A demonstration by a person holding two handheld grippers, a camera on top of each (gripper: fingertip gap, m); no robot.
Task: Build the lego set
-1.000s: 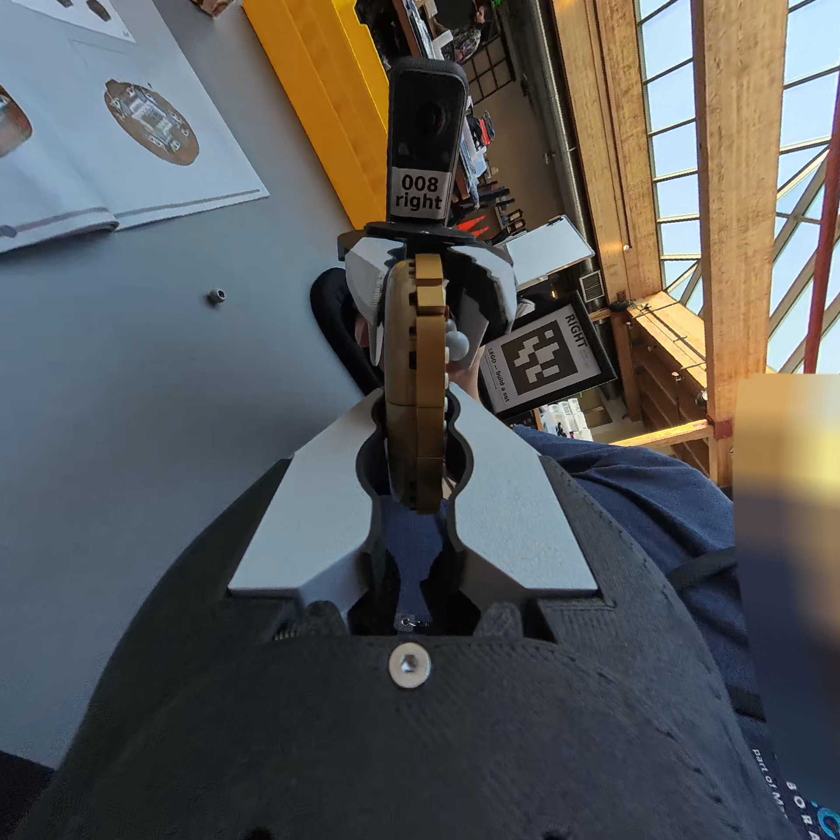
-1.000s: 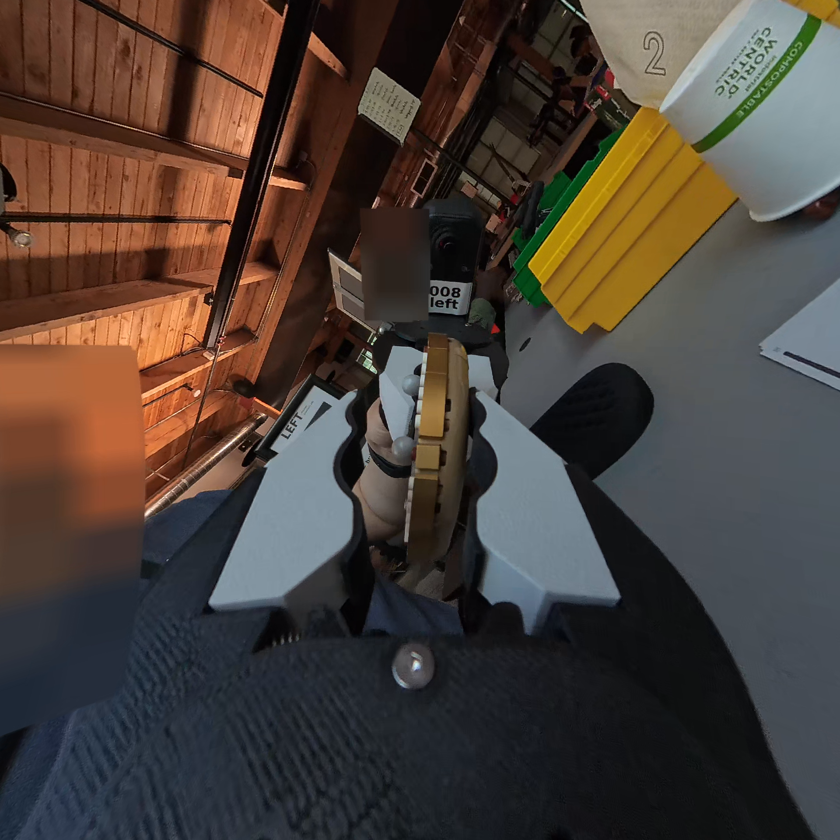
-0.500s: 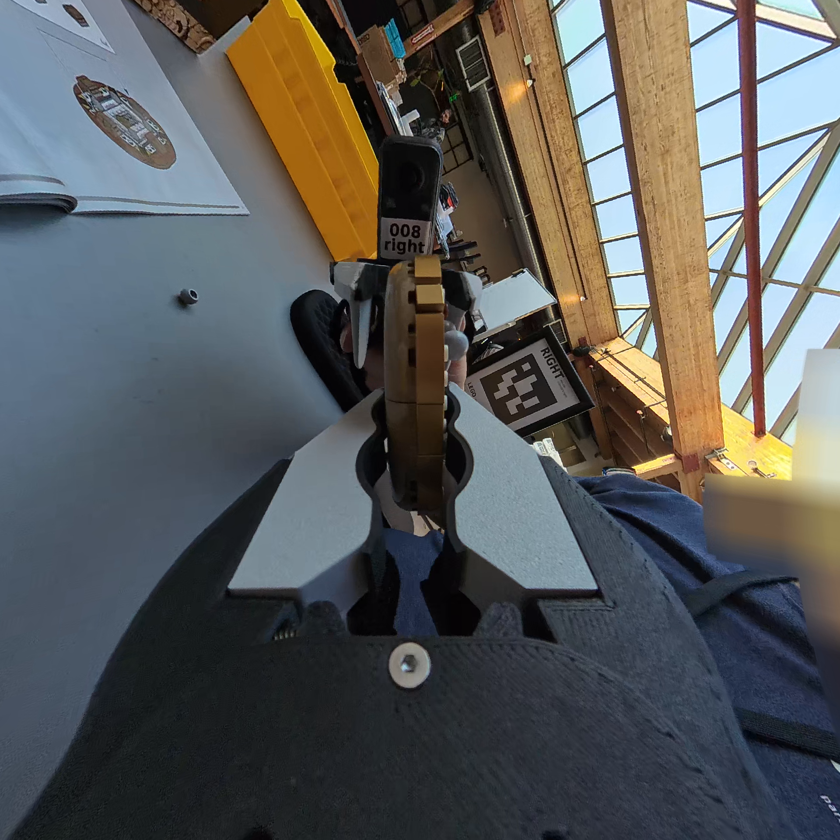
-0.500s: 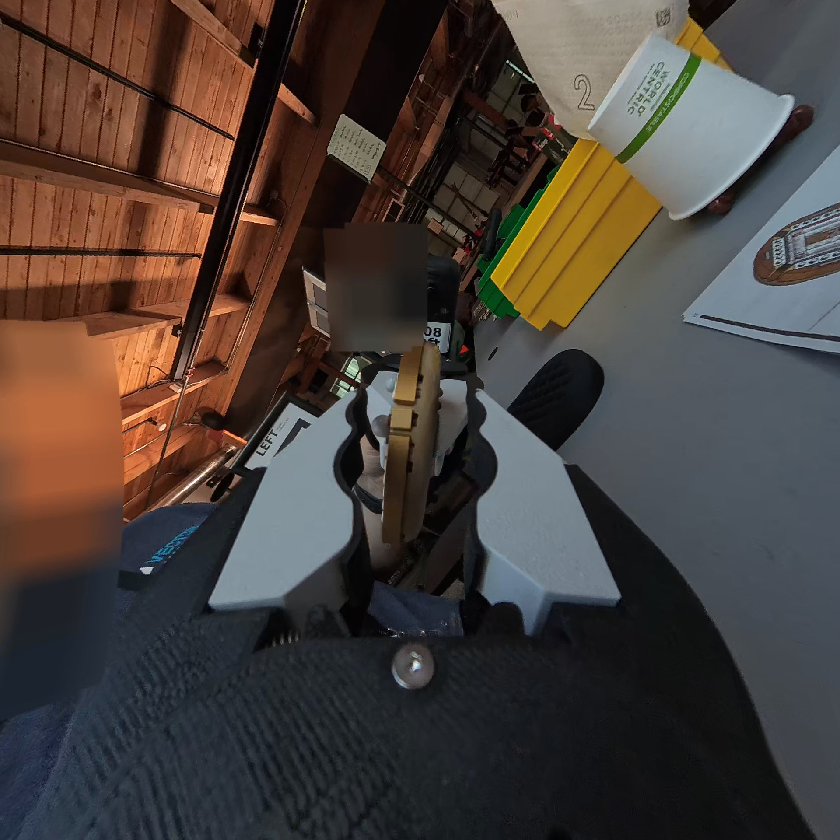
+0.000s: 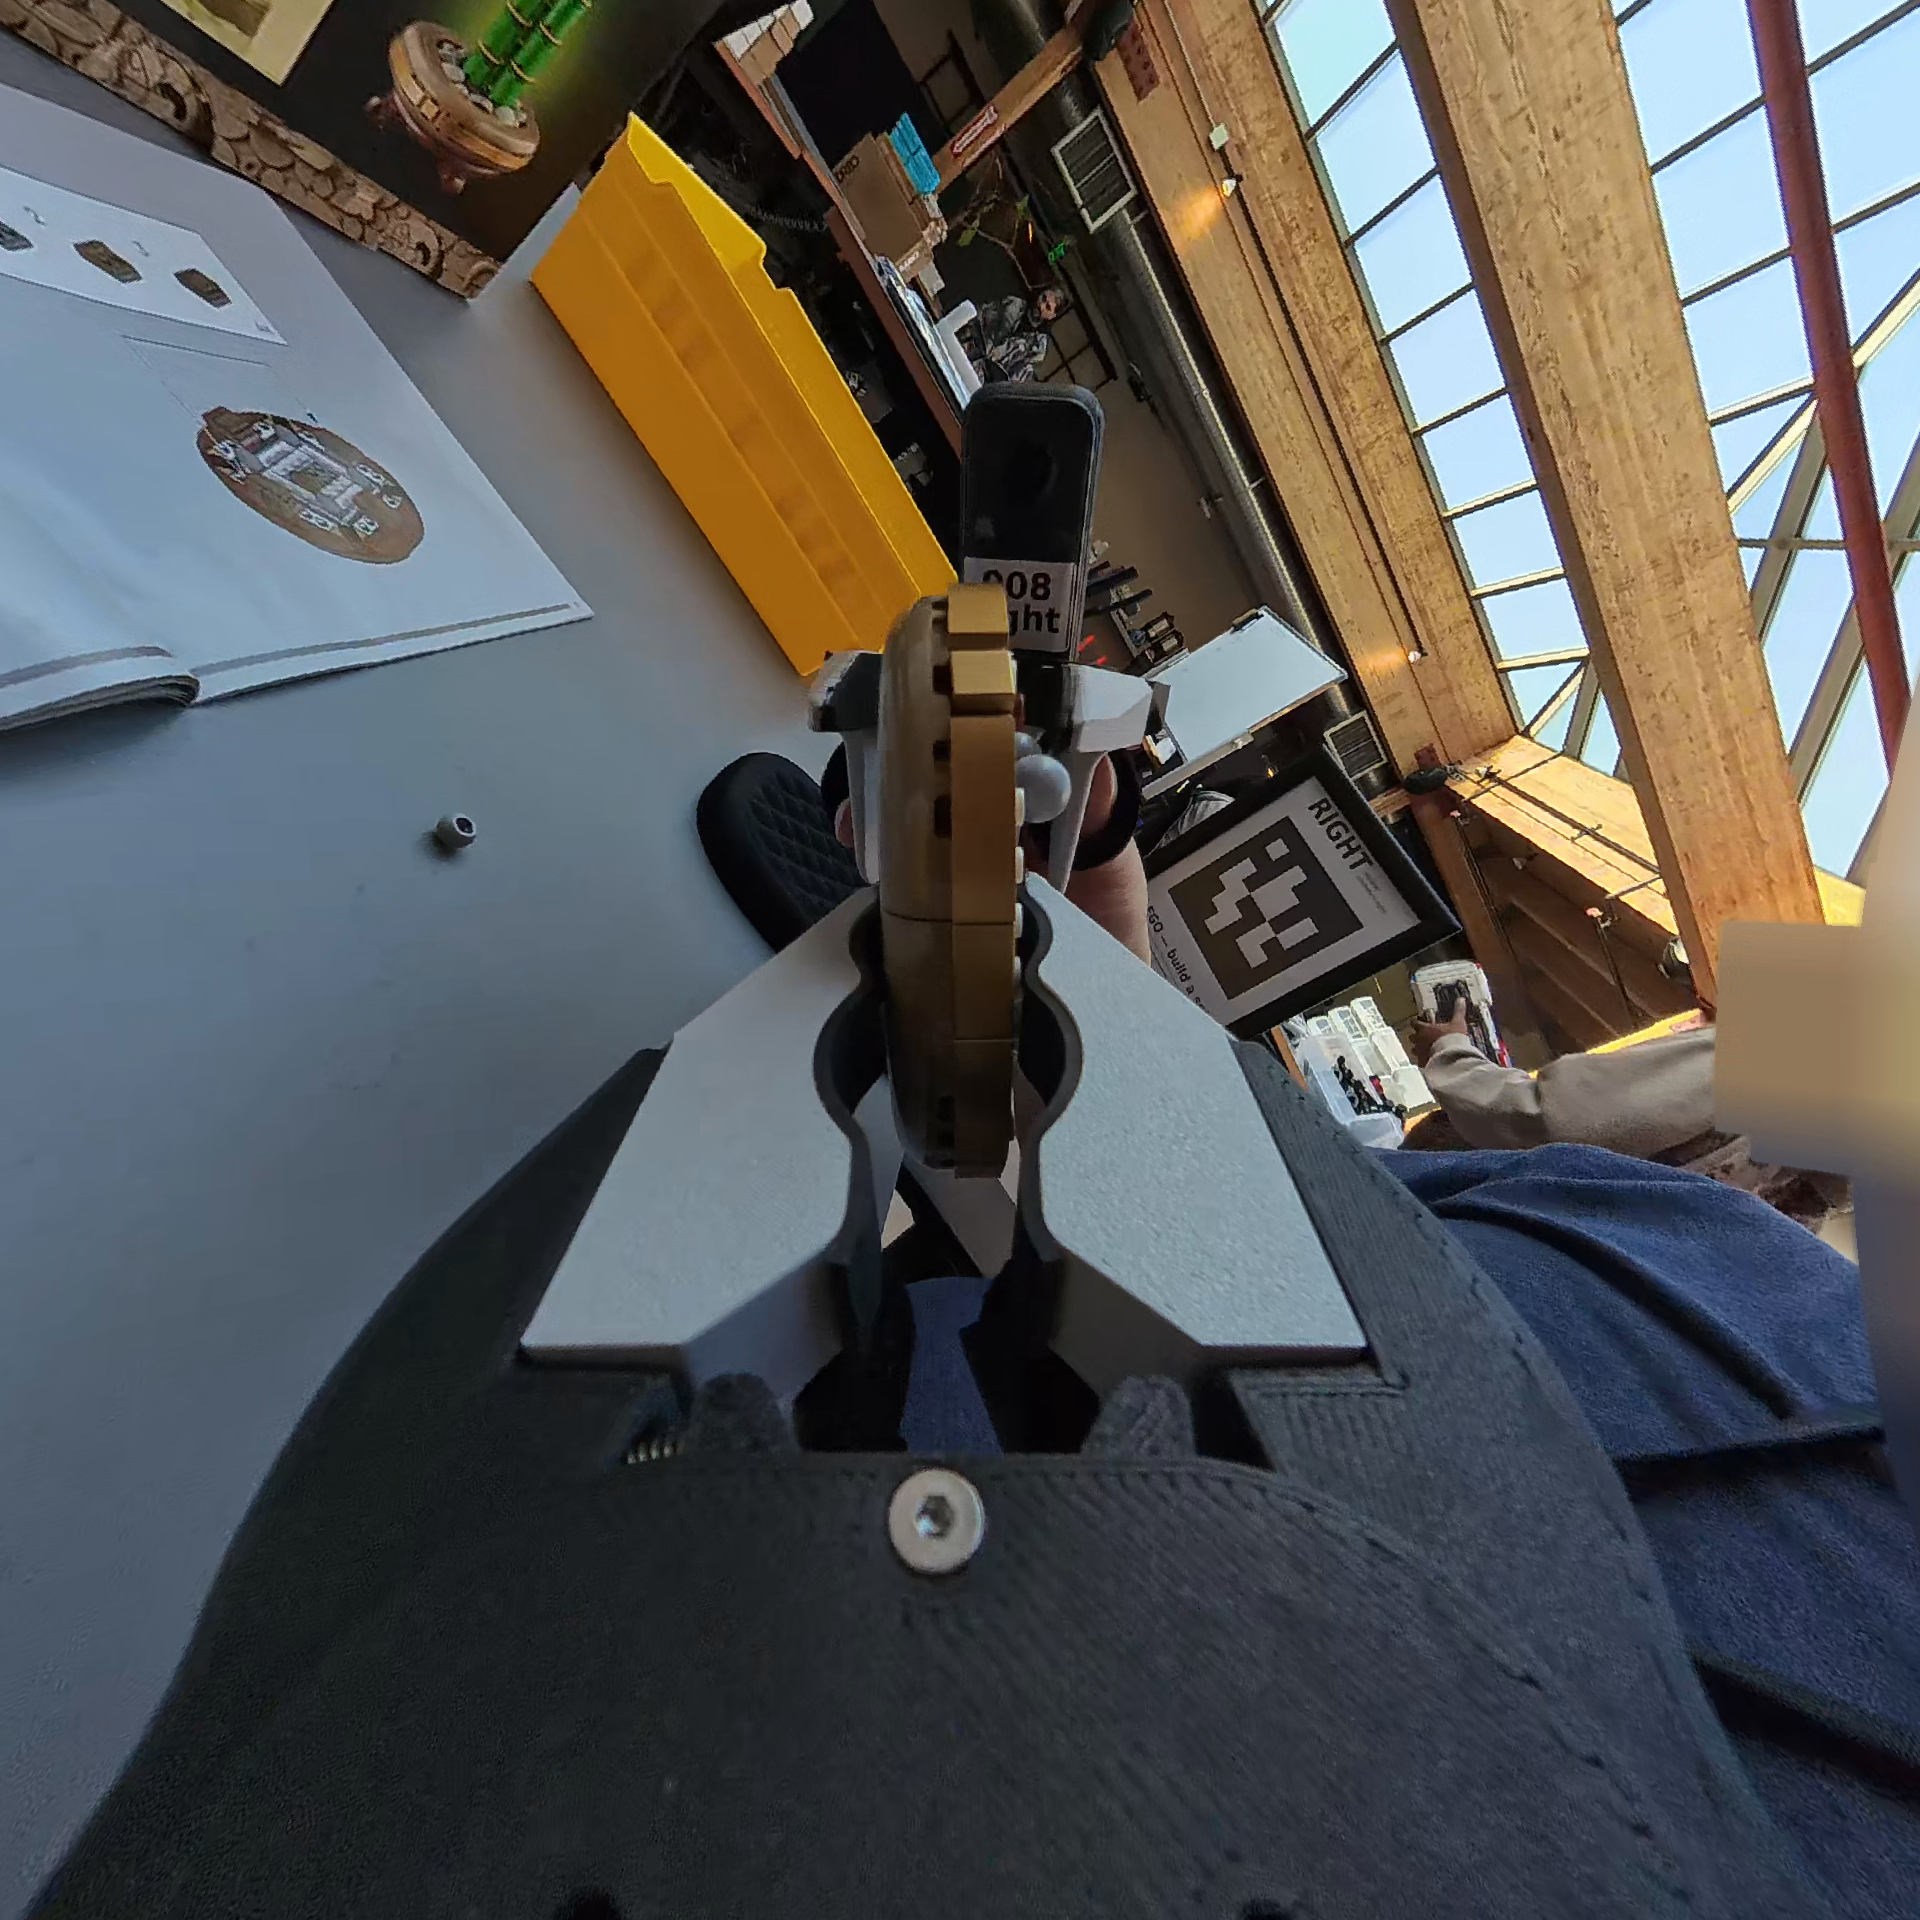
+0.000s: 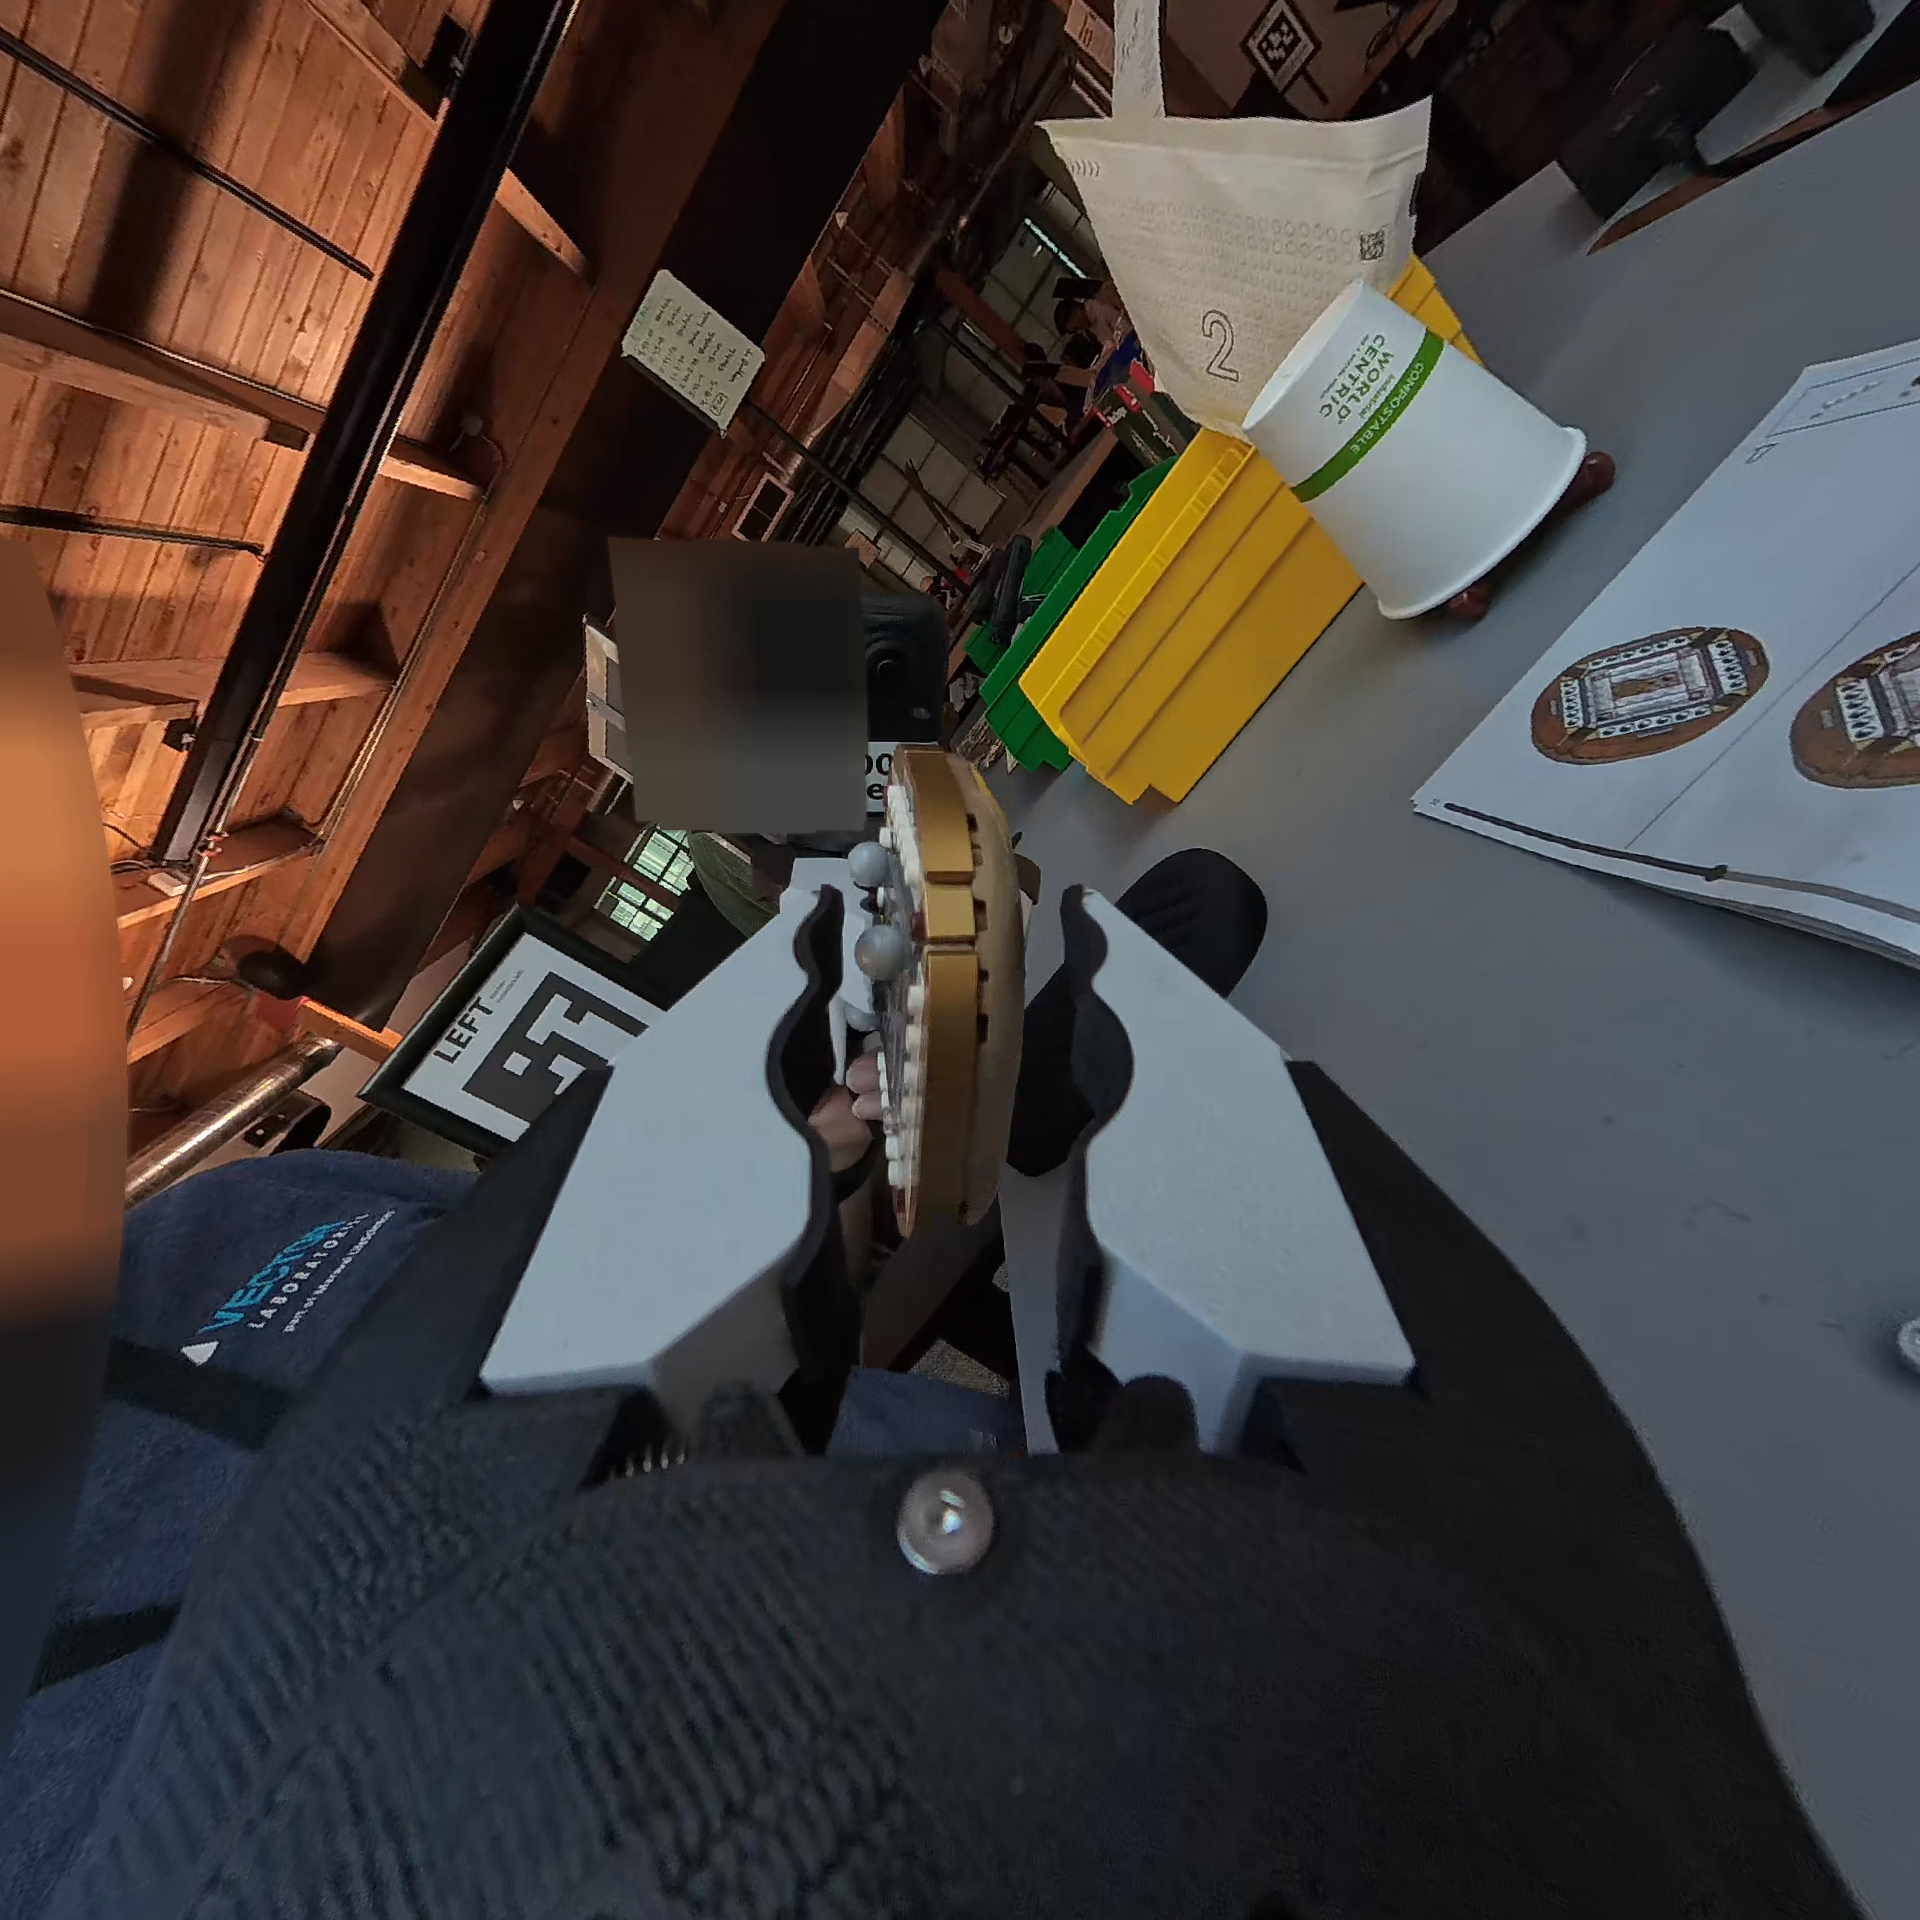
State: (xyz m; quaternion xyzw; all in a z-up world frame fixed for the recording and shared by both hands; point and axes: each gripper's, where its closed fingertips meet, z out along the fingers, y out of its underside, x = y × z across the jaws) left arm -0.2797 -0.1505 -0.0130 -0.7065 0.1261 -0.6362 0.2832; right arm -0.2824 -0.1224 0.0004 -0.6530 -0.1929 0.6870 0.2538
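Note:
A round gold and tan lego disc (image 5: 951, 883) is held up in the air, edge-on, above the grey table (image 5: 260, 1039). White studs and two grey ball pieces stick out of one face (image 6: 881, 948). My left gripper (image 5: 948, 935) is shut on the disc's near rim. My right gripper (image 6: 948, 914) faces it from the other side. Its jaws straddle the disc (image 6: 961, 987) with a dark gap on the table side, so it looks open. It also shows in the left wrist view (image 5: 987, 717).
An open instruction booklet (image 5: 260, 499) (image 6: 1714, 748) lies on the table. Behind it are yellow bins (image 5: 748, 416) (image 6: 1195, 644), a white paper cup (image 6: 1423, 468), a white bag (image 6: 1236, 239) and the set's box (image 5: 416, 135). A small grey piece (image 5: 454, 833) lies loose. My left and right fingertips are right by each other.
Both grippers and the disc have swung round together, so more table and booklet show. The disc has shifted and tilted between my right fingers. The left hold is unchanged.

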